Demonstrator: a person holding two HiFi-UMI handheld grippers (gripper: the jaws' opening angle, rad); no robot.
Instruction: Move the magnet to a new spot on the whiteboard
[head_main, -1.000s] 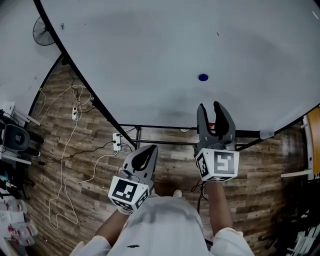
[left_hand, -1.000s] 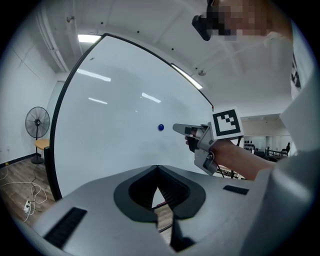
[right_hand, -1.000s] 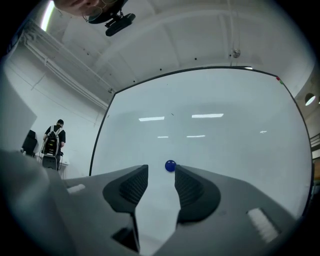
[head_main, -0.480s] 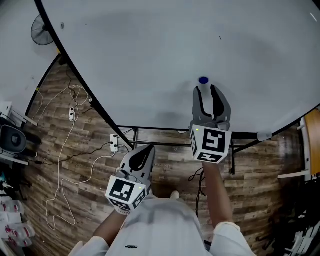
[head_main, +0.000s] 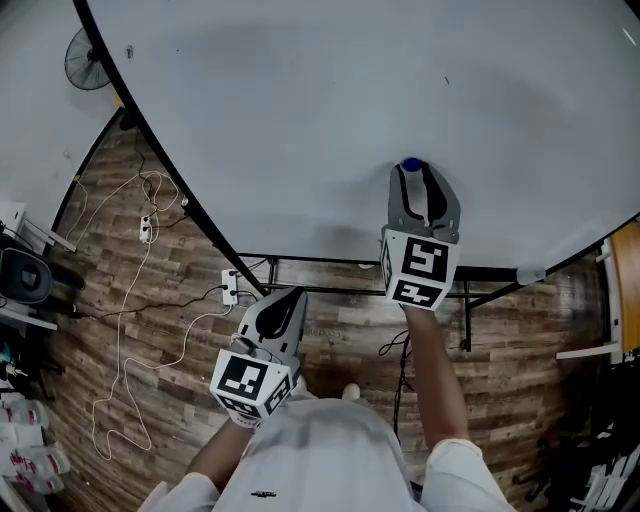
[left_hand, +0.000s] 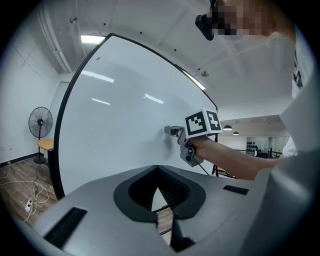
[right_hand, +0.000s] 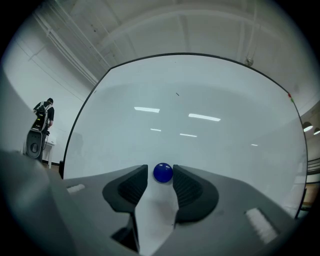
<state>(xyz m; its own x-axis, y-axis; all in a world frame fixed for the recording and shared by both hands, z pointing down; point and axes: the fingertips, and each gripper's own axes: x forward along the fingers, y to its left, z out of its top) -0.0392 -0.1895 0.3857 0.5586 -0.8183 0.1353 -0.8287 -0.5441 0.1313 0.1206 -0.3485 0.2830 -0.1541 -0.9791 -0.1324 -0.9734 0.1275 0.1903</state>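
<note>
Our right gripper is up against the large white whiteboard with its black frame. Its two grey jaws are parted narrowly, and the small round blue magnet sits right between their tips. In the right gripper view we see a sliver of board on the magnet's left side and almost none on its right. From this we judge that the jaws bracket the magnet rather than clamp it. The magnet clings to the whiteboard's face, in its lower part, above the bottom edge. Our left gripper hangs well off the whiteboard, below its bottom edge, with its jaws closed together on nothing. It is over the brown wood-plank floor that runs under the whiteboard.

What worries us is the squeeze. The magnet looks off-centre between the jaws, so the nearer jaw could reach it first and shove it sideways along the slick whiteboard. Its glossy rounded shape also gives the pads little to bite on. If we pull away from the whiteboard against the magnetic hold with a weak grip, it may pop free and fall below the whiteboard to the floor. Pressing too hard could scrape the jaw tips across the whiteboard.
</note>
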